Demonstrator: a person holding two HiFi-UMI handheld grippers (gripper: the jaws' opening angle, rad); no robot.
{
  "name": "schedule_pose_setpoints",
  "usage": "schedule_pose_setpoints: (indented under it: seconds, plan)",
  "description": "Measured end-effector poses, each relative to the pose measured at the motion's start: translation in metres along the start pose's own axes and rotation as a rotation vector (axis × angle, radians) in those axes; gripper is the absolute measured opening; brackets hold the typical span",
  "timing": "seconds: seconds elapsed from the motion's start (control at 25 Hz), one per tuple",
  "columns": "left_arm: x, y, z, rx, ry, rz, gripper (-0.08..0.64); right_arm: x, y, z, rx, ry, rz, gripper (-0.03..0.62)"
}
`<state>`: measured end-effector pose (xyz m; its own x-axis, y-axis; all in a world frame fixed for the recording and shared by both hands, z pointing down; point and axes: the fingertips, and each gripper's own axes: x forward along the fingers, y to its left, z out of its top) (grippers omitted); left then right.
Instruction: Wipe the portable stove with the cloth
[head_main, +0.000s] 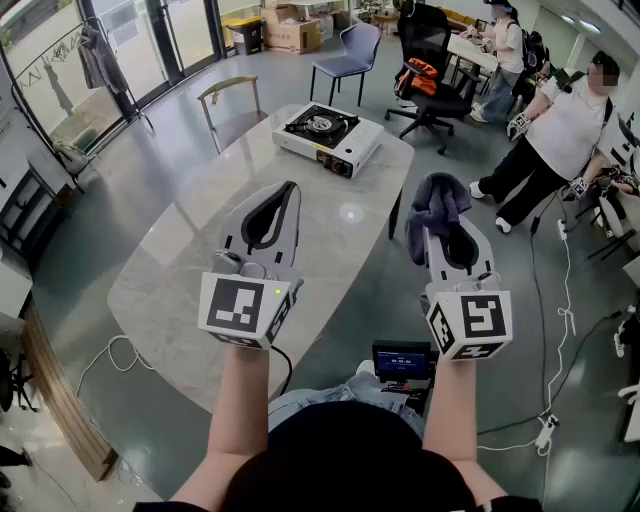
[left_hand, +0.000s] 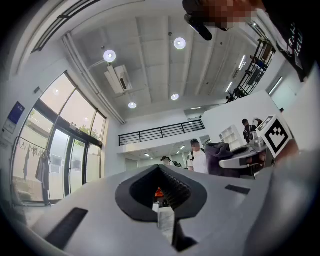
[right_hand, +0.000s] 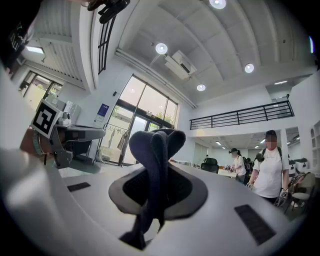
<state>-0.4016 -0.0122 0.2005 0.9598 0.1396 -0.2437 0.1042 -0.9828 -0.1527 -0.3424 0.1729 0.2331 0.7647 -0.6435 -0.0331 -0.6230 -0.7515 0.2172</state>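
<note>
The person is holding both grippers up over the near end of a pale oval table (head_main: 190, 260), well back from the portable stove (head_main: 328, 138), which is sitting at the table's far end with its black burner top facing up and its white casing just inside the edge. The right gripper (head_main: 447, 222) is pinching the cloth (head_main: 432, 203), a dark blue-grey one: in the right gripper view the fabric is running up through the slot between the two jaws and bunching into a folded knot above their tips, so the jaws are pressing on it from both sides. In the head view the same cloth is drooping over the top and down the left side of that gripper. The left gripper (head_main: 289, 190) is carrying nothing; its own view is showing the two jaws meeting at the tips with only the dark hollow behind them. The two tools are standing side by side, apart from one another, both pointing away from the person toward the stove. Below the right gripper, near the person's knee, a small dark device with a lit screen (head_main: 402, 360) is showing, though what it is resting on is hard to make out. Beyond the table a black office chair (head_main: 428, 62) is standing, and a person in a white shirt (head_main: 565, 125) is bending forward at the right.
</note>
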Motion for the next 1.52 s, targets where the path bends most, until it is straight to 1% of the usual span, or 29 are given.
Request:
schedule_pose_setpoints:
  seconds: [0.44, 0.64, 0.84, 1.2, 1.4, 1.52]
  plan:
    - [0.012, -0.014, -0.001, 0.004, 0.008, 0.008, 0.011, -0.001, -0.018, -0.006, 0.003, -0.004, 0.013, 0.064]
    - [0.026, -0.022, -0.007, 0.000, 0.021, 0.025, 0.011, 0.005, -0.034, -0.012, 0.032, -0.017, 0.037, 0.064]
    - [0.050, -0.034, -0.017, -0.002, 0.036, 0.048, 0.011, 0.018, -0.059, -0.023, 0.029, -0.004, 0.063, 0.064]
    - [0.095, -0.061, -0.034, 0.010, 0.055, 0.095, 0.011, 0.038, -0.105, -0.048, 0.038, 0.001, 0.132, 0.064]
    - [0.116, -0.073, -0.047, 0.018, 0.082, 0.095, 0.011, 0.047, -0.128, -0.065, 0.073, 0.012, 0.140, 0.064]
    - [0.131, -0.071, -0.050, 0.008, 0.084, 0.098, 0.011, 0.055, -0.134, -0.066, 0.064, 0.010, 0.154, 0.064]
